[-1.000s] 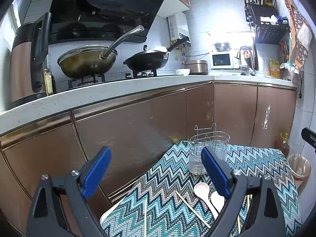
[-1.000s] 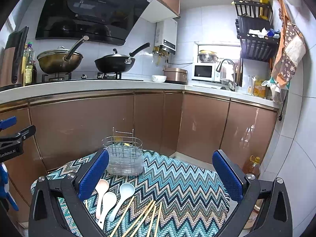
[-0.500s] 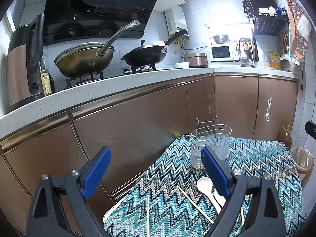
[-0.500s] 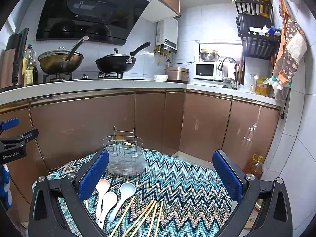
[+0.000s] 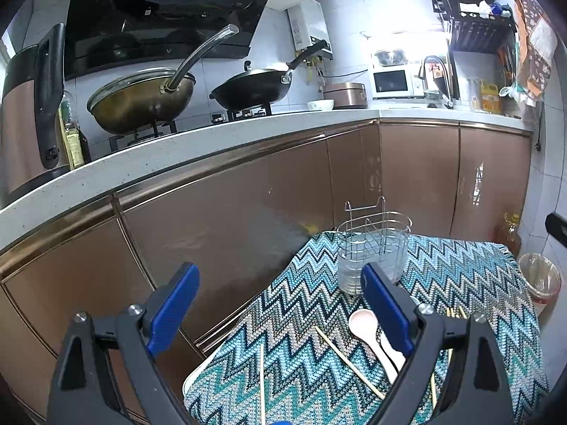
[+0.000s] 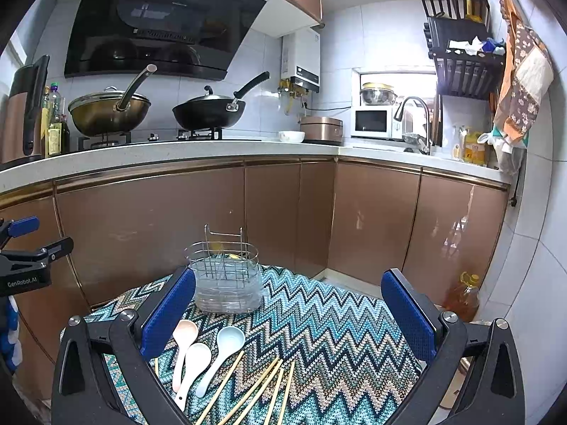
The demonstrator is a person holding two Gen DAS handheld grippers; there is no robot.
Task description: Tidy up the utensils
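Right wrist view shows us nothing sorted yet: spoons (image 6: 198, 350) and chopsticks (image 6: 255, 389) lie at 6 o'clock of the empty caddy (image 6: 226, 276), our left gripper (image 5: 280, 304) and right gripper (image 6: 288, 308) both gaping wide.

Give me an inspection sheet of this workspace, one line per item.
Surface: small table under a zigzag cloth.
Job's things: empty wire utensil holder upright at the far edge; three spoons and loose chopsticks lying flat in front of it.
Clutter: nothing seen on the cloth.
Grippers: left hand-held gripper and right hand-held gripper both open, holding nothing, above the near edge.
Cables: nothing seen at the table.
Surroundings: brown cabinets, two woks on the stove, oil bottle on the floor.
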